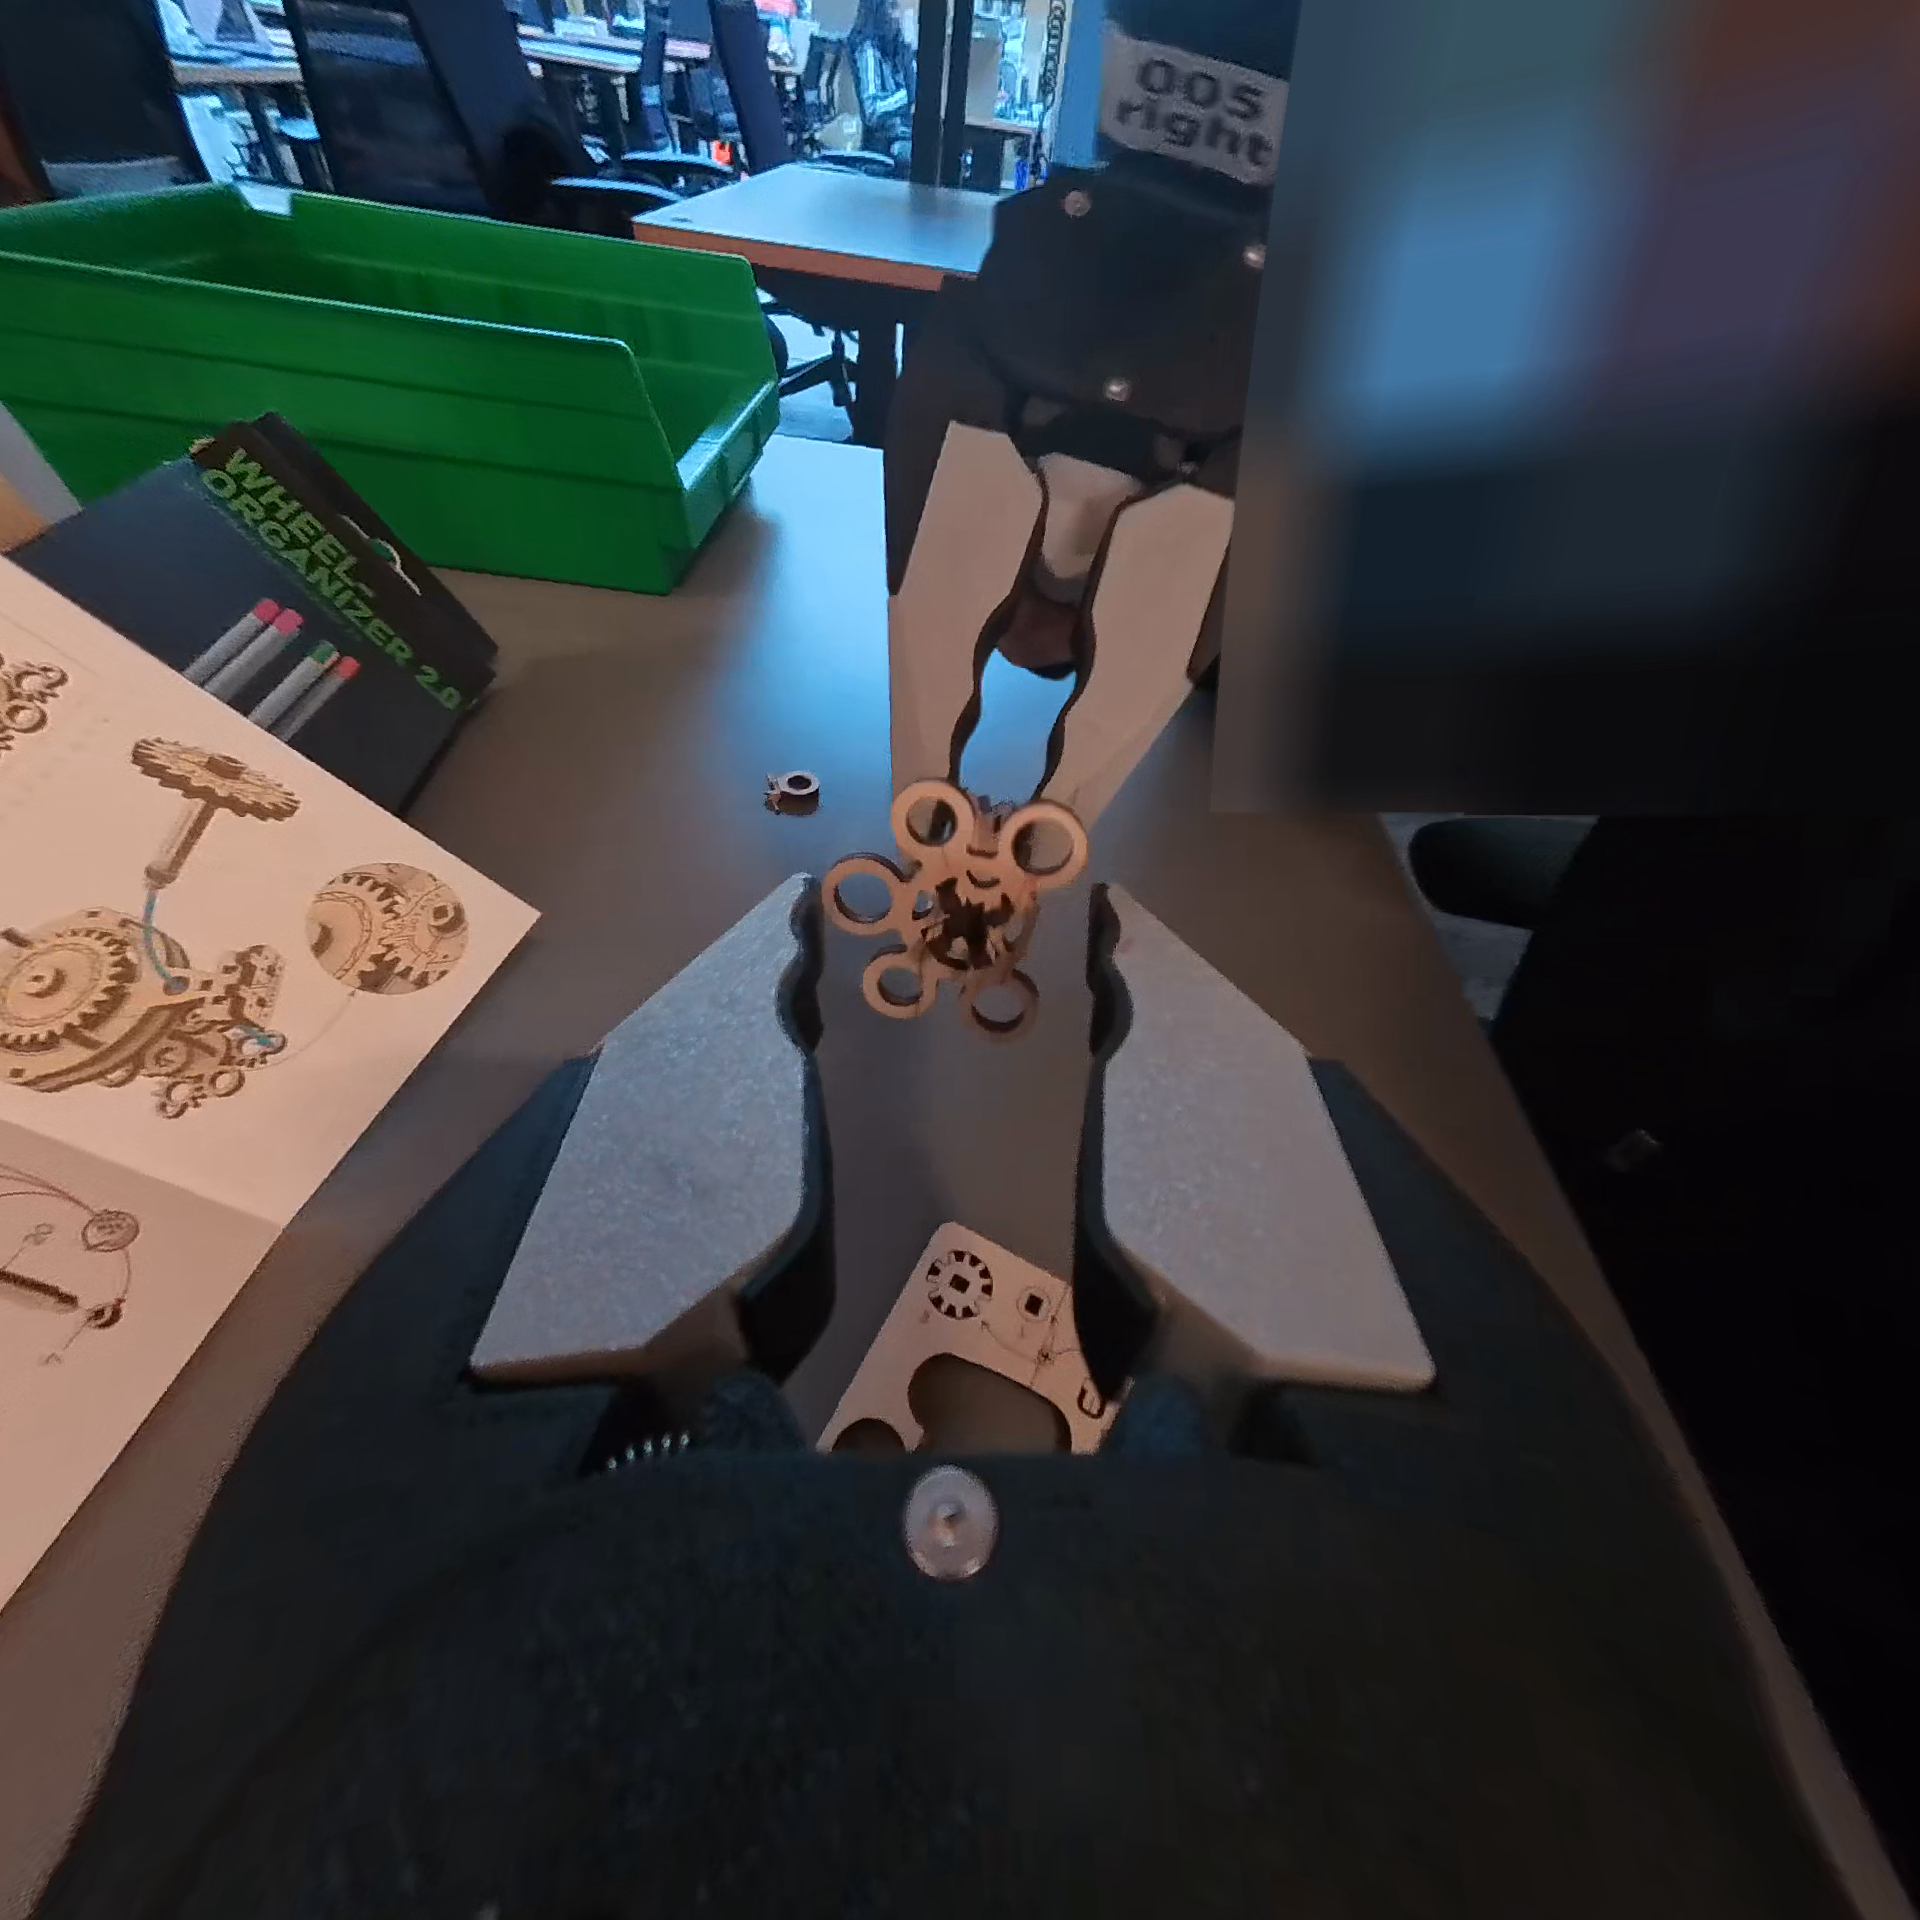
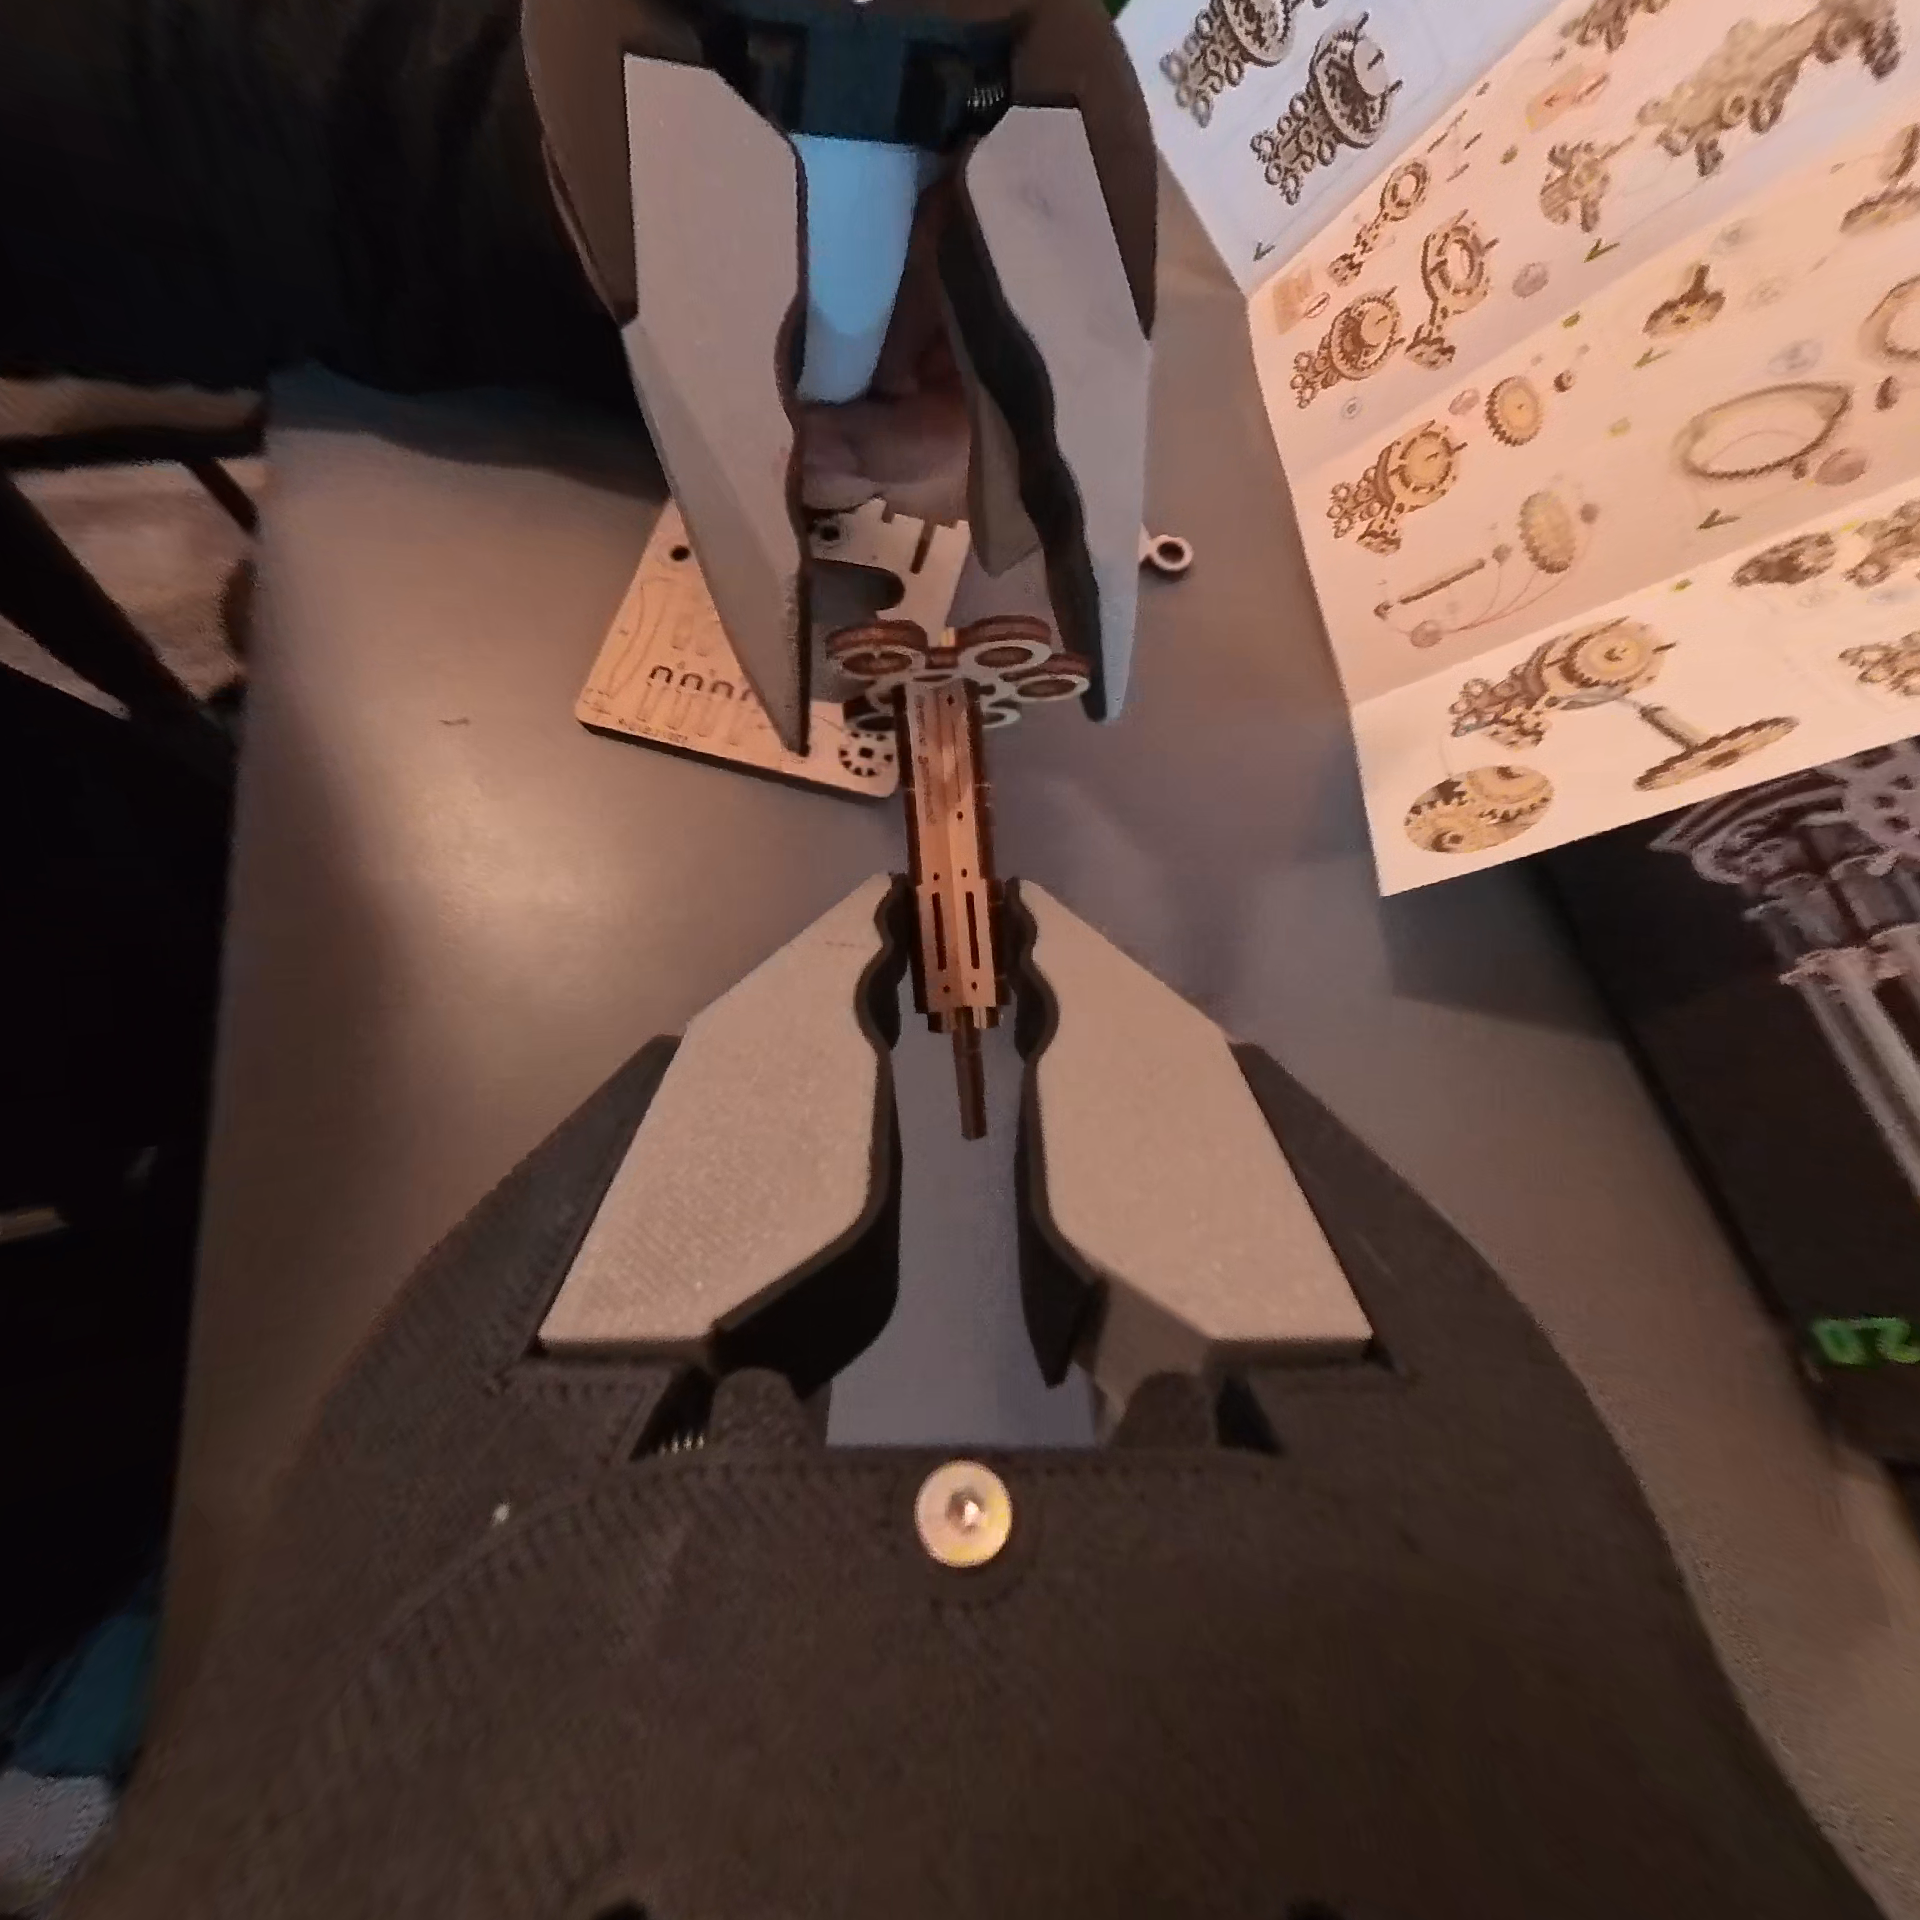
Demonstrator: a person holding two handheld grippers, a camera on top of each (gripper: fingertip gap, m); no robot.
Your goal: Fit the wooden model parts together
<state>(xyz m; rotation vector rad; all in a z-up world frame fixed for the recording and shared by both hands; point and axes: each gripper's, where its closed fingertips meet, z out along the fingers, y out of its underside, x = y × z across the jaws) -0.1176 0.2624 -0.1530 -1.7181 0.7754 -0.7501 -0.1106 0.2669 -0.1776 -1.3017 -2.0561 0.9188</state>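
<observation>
Wooden model shaft with a ringed flower-shaped head (image 2: pixel 951 831) is hanging above the grey table (image 2: pixel 520 935), clamped by the right gripper (image 2: pixel 951 914). Only this view is showing the shaft. Left gripper (image 1: pixel 951 935) is gaping wide around the head, touching nothing.

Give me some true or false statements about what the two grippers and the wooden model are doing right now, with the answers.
1. The right gripper is shut on the wooden shaft. True.
2. The left gripper grips the ringed wooden piece. False: its jaws stand open on either side of it, apart.
3. The ringed wooden piece sits on the end of the shaft. True.
4. The green bin holds the instruction sheet. False: the sheet lies on the table.
</observation>
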